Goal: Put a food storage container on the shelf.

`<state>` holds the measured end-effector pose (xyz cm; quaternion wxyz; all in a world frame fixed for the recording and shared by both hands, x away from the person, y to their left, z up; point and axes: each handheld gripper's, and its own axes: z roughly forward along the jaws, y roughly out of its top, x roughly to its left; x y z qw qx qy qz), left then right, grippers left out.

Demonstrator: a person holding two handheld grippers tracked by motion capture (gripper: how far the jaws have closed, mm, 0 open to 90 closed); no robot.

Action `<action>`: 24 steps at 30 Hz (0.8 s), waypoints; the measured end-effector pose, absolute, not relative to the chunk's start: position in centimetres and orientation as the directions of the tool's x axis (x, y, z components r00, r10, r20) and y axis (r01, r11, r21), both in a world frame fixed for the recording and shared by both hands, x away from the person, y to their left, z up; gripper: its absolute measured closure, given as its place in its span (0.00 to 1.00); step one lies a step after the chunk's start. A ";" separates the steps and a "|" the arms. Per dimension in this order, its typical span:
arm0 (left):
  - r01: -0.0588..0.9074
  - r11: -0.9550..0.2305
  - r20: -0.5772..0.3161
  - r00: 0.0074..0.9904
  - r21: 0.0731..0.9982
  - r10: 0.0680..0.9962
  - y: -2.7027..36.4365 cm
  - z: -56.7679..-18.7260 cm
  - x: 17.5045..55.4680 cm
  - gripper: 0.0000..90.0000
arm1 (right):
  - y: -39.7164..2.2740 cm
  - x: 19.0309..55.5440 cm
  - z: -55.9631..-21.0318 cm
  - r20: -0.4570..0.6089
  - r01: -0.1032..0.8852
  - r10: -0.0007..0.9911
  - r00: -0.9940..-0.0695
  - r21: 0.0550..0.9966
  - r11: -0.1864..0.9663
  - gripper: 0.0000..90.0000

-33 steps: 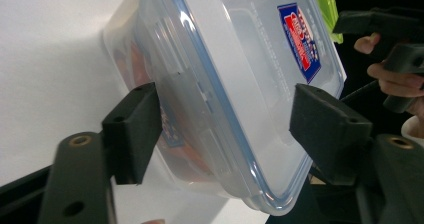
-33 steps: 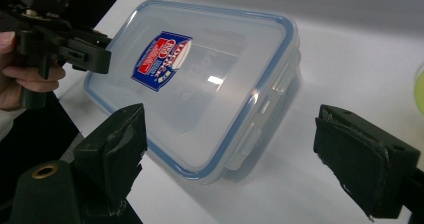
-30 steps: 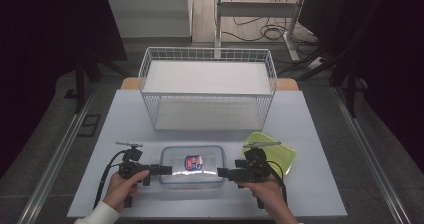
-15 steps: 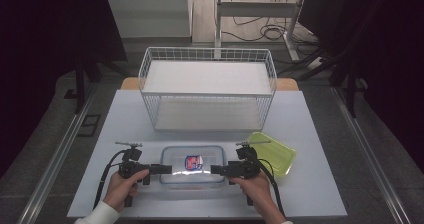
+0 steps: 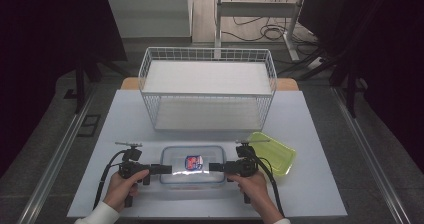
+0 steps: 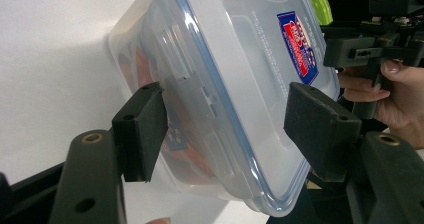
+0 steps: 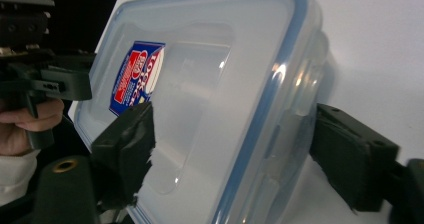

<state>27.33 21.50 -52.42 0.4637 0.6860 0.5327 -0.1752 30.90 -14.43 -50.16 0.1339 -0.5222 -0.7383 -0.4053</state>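
Change: the right gripper [image 5: 216,167] has dropped from beside the flat lime-green plastic lid [image 5: 273,152] to the right end of the clear rectangular plastic food box with a blue-rimmed lid [image 5: 192,164] – its fingers have just been closing, with that end of the box between them.
Meaning: both ends of the box are now straddled, so a two-handed lift looks like the step in hand – not yet begun, since the box sits on the tabletop [image 5: 320,194].
Left gripper [image 5: 165,169]: its fingers [image 6: 142,129] are spread around the left end of the box; one pad lies at the side wall, the other stands just off the lid.
Right fingers: one pad [image 7: 127,149] rests on the lid, the other [image 7: 350,159] beside the wall; a firm pinch cannot be told.
Box contents: something red-orange shows through the wall, too blurred to name.
White wire basket [image 5: 207,86]: stands well behind the box, with nothing in it.
Green lid: lies just right of the right gripper.
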 end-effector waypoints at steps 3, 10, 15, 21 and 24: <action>0.894 0.013 -0.744 0.364 0.447 0.561 21.6 -52.5 27.3 0.40 | -14.8 30.9 -50.1 0.631 0.882 0.658 -0.410 0.457 0.111 0.33; 0.892 0.032 -0.759 0.365 0.451 0.539 22.1 -52.5 27.0 0.46 | -15.4 30.7 -49.9 0.651 0.884 0.640 -0.409 0.456 0.101 0.39; 0.887 0.038 -0.759 0.371 0.460 0.535 22.2 -52.3 26.7 0.49 | -15.7 30.5 -49.7 0.648 0.876 0.632 -0.425 0.471 0.107 0.42; 0.882 0.070 -0.767 0.363 0.466 0.529 22.6 -52.1 26.4 0.54 | -16.0 30.2 -49.5 0.655 0.865 0.609 -0.447 0.489 0.109 0.47; 0.877 0.068 -0.761 0.371 0.475 0.532 22.6 -52.0 26.2 0.54 | -16.1 30.0 -49.5 0.654 0.860 0.603 -0.456 0.498 0.111 0.47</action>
